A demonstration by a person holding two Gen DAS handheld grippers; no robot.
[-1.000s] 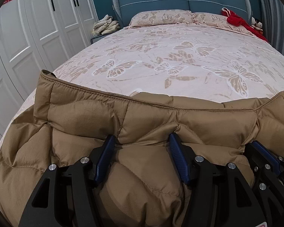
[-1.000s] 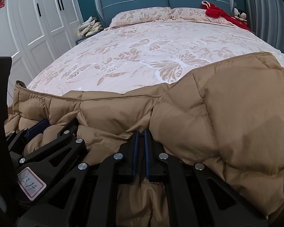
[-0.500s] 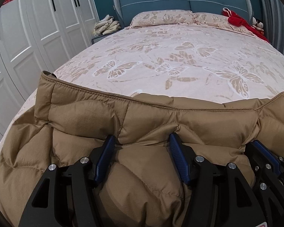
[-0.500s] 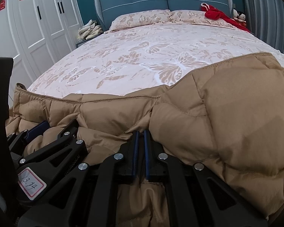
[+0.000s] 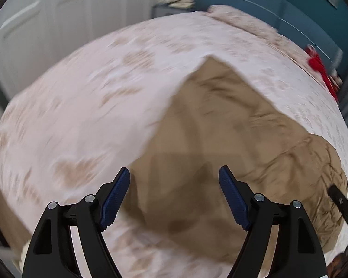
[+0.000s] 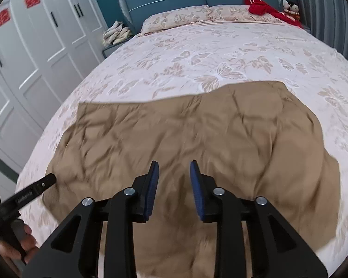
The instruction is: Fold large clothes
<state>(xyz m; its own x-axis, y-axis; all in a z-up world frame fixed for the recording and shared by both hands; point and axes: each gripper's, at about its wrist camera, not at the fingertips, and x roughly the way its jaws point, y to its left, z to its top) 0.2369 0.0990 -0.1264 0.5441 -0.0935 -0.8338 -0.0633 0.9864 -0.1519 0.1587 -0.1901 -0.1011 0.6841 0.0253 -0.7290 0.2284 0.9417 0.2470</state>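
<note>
1. A second ago both grippers were buried in the tan quilted coat [image 6: 197, 139], its puffy hem bunched right in front of the lenses. Now the coat lies spread on the bed [image 6: 220, 53] and both tools hover above it.
2. The left gripper [image 5: 174, 183] had coat fabric between its pads; its jaws have just been opening wider and now stand well apart with nothing pinched, only the coat seen beyond the gap.
3. The right gripper [image 6: 174, 173] was clamped tight on a fold; its jaws have just been opening and now show a modest gap, empty, with the coat lying beneath.
4. The left view is badly motion-blurred and rolled compared with before, so the headboard now sits at about 1 o'clock.
5. In the right view the left tool's black finger pokes in at 8 o'clock, and a hand [image 6: 23, 238] grips its handle at about 7 o'clock. Both grippers tilt downward at the bed.
6. The coat fills the right view from centre to 6 o'clock: soft padded fabric, stitched in puffy panels, creased, with a straight far edge stepping up toward 1 o'clock.
7. The bedspread is pale pink with beige butterflies. The red garment [image 6: 266, 9] lies by the pillows at 1 o'clock, the white panelled wardrobe [image 6: 34, 53] at 10 o'clock.
</note>
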